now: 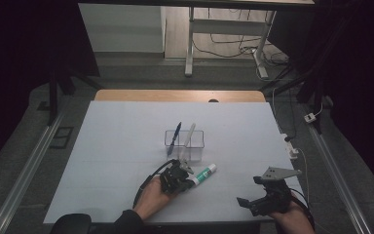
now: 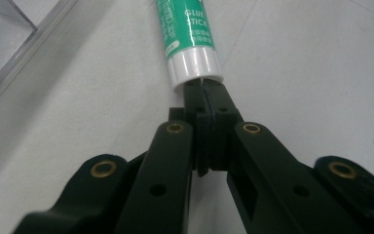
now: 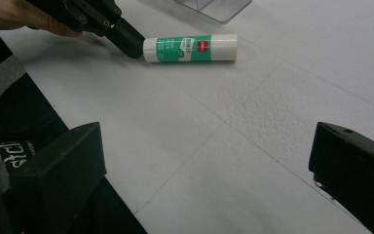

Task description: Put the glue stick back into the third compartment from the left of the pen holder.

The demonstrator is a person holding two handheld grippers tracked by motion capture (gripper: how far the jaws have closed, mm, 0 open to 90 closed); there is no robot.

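My left gripper [image 2: 205, 92] has its jaws clenched tight together with nothing between them, the tips touching the white end of the glue stick [image 1: 204, 173], which lies flat on the white table cover [image 1: 117, 146]. My right gripper [image 1: 247, 201] is released, jaws spread wide, well to the right of the glue stick. Just behind the glue stick stands the clear container [image 1: 197, 146], holding a blue pen [image 1: 175, 137] and a white pen [image 1: 189, 135].

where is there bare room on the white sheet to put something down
The widest bare patch is the far sheet beyond the clear holder. Another lies between the glue stick and right gripper. Crowded: around the left gripper, touching the stick beside the holder.
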